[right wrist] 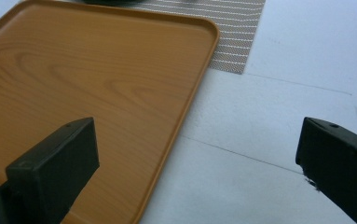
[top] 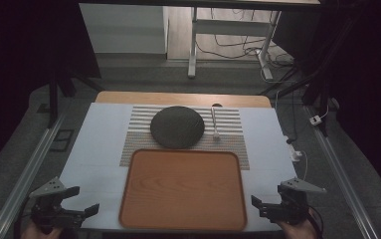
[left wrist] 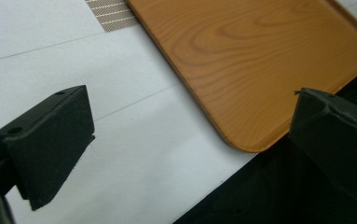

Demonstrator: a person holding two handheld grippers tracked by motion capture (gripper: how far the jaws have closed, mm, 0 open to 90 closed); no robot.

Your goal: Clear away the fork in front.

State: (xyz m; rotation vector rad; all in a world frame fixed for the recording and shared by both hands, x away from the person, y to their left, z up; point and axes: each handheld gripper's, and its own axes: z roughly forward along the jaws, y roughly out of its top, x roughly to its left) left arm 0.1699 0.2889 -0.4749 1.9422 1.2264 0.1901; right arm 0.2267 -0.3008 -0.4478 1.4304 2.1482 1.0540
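Both grippers wide open, holding nothing: left gripper (top: 81,200) bottom left, right gripper (top: 258,204) bottom right, flanking the wooden tray (top: 183,189). Tray sits bottom centre between them, long axis left-right. Each gripper is near its own side edge, jaws pointing inward, neither touching.

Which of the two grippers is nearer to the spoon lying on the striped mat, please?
Right. The spoon lies right of the dark plate; the right gripper sits by the tray's near right corner, the left gripper diagonally across, off its near left corner.
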